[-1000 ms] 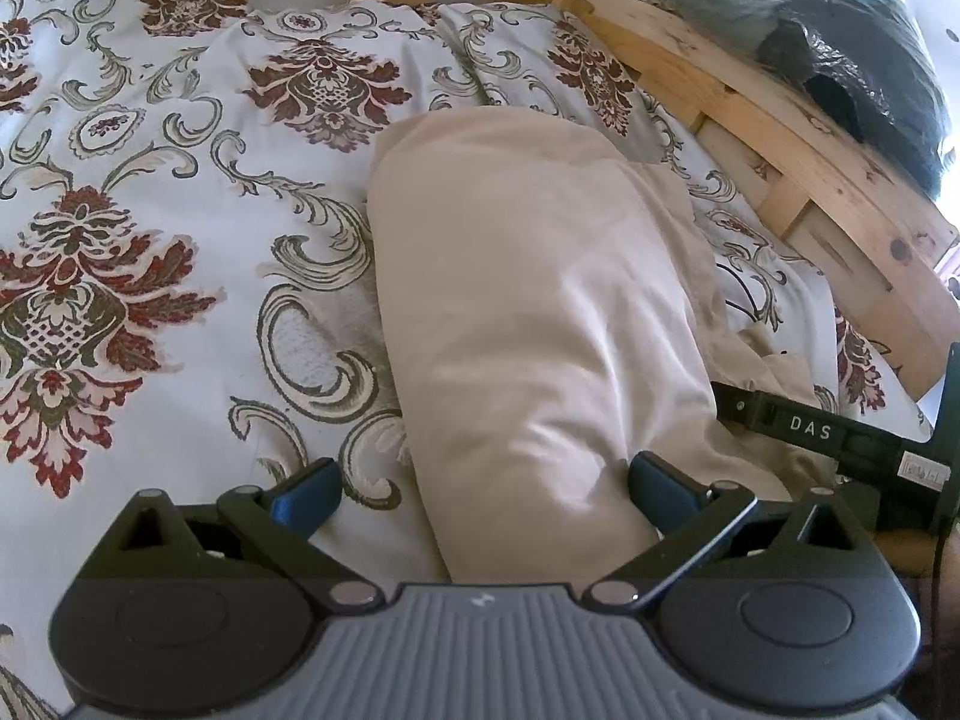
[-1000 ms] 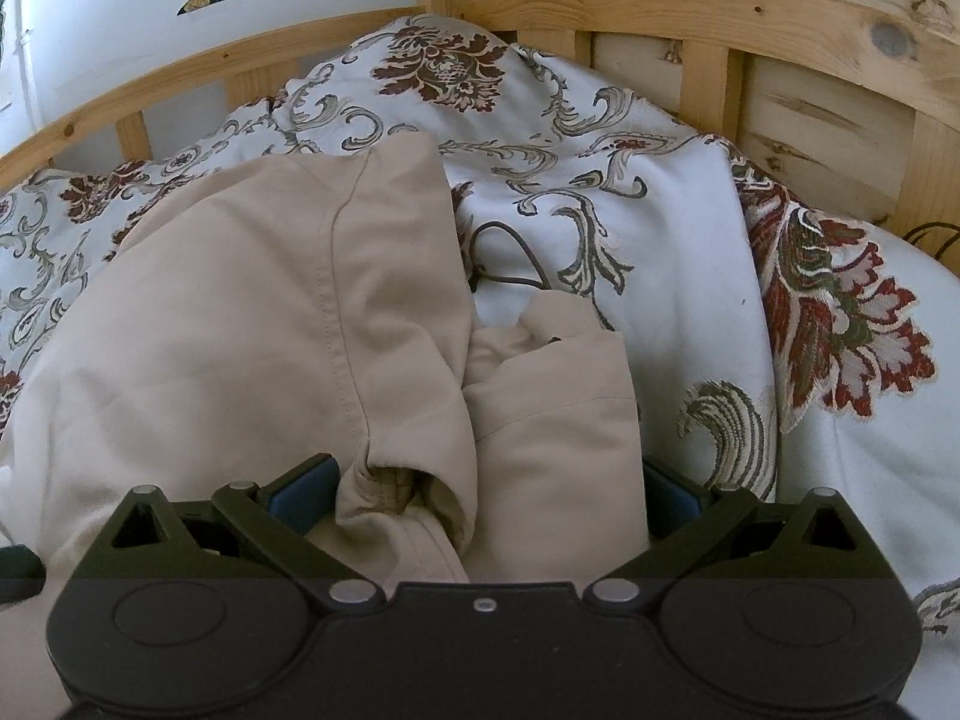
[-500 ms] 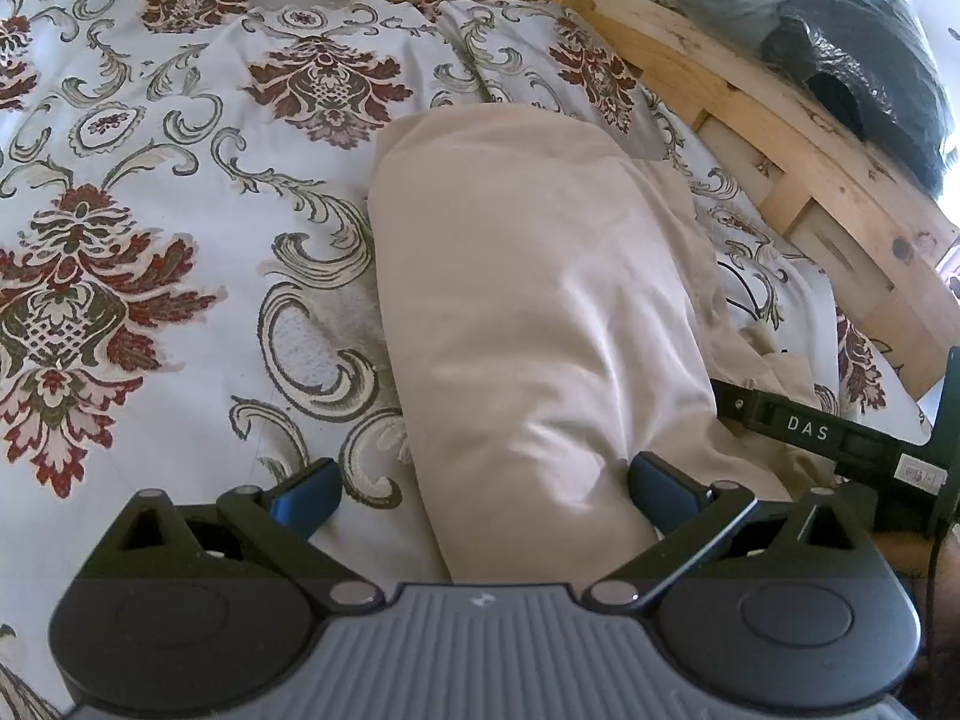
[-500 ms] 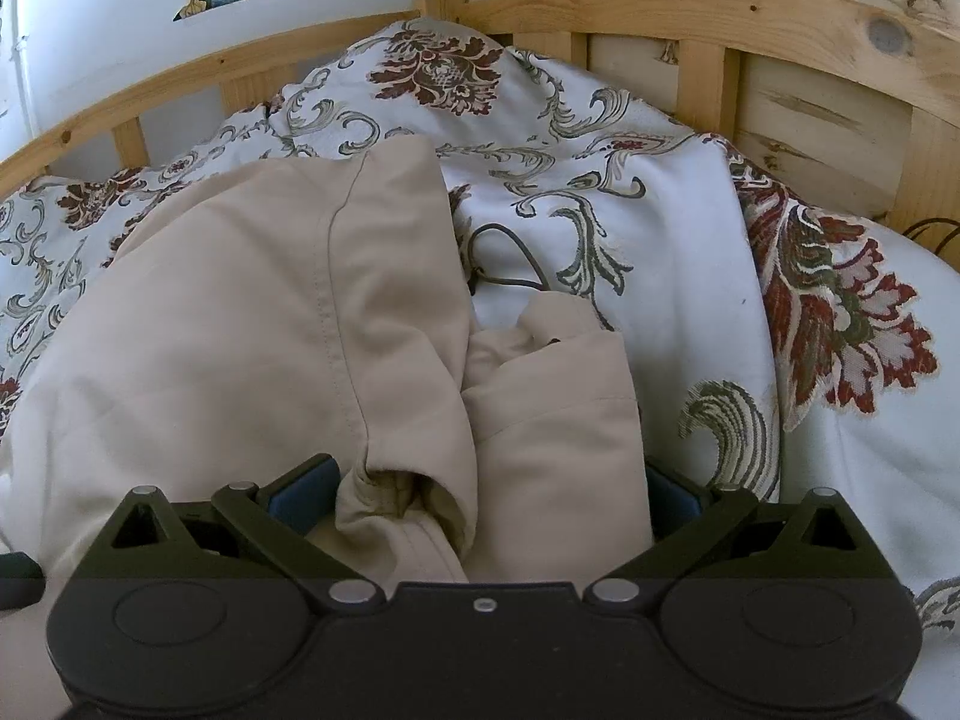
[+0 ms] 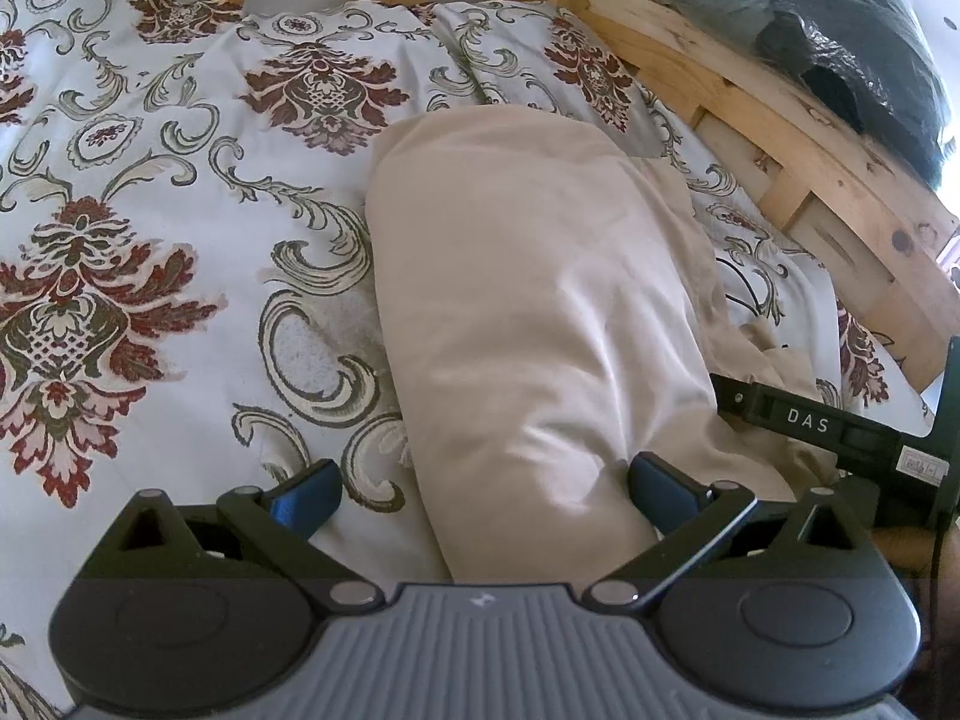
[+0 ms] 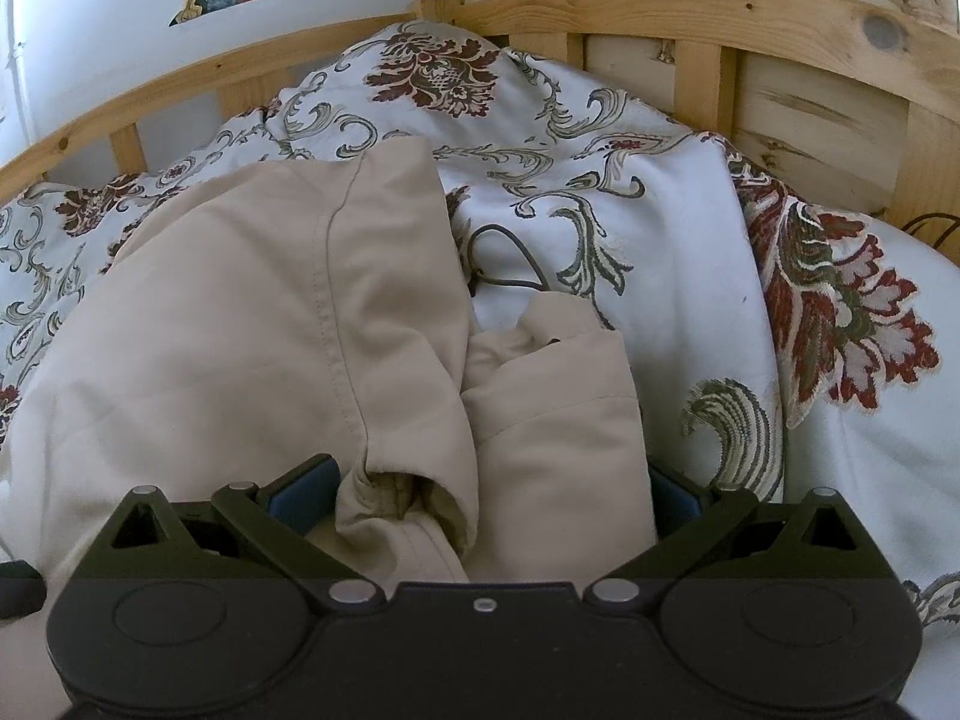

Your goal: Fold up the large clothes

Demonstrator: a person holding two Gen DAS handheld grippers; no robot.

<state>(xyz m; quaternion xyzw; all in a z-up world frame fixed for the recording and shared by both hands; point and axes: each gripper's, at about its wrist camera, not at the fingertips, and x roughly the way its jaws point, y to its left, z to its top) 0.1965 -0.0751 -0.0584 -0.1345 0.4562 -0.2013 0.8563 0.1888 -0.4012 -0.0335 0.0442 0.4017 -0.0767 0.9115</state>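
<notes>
Your right gripper's (image 6: pixel 483 495) blue fingertip (image 6: pixel 675 495) hides behind the beige cotton garment (image 6: pixel 252 324) (near end cropped).

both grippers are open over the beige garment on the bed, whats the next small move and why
Probably close the right gripper on the bunched fabric between its fingers. The beige garment lies smooth near the left gripper, but its right side is rumpled and overlapped on the floral bedspread, so that part likely needs pulling flat first.
</notes>
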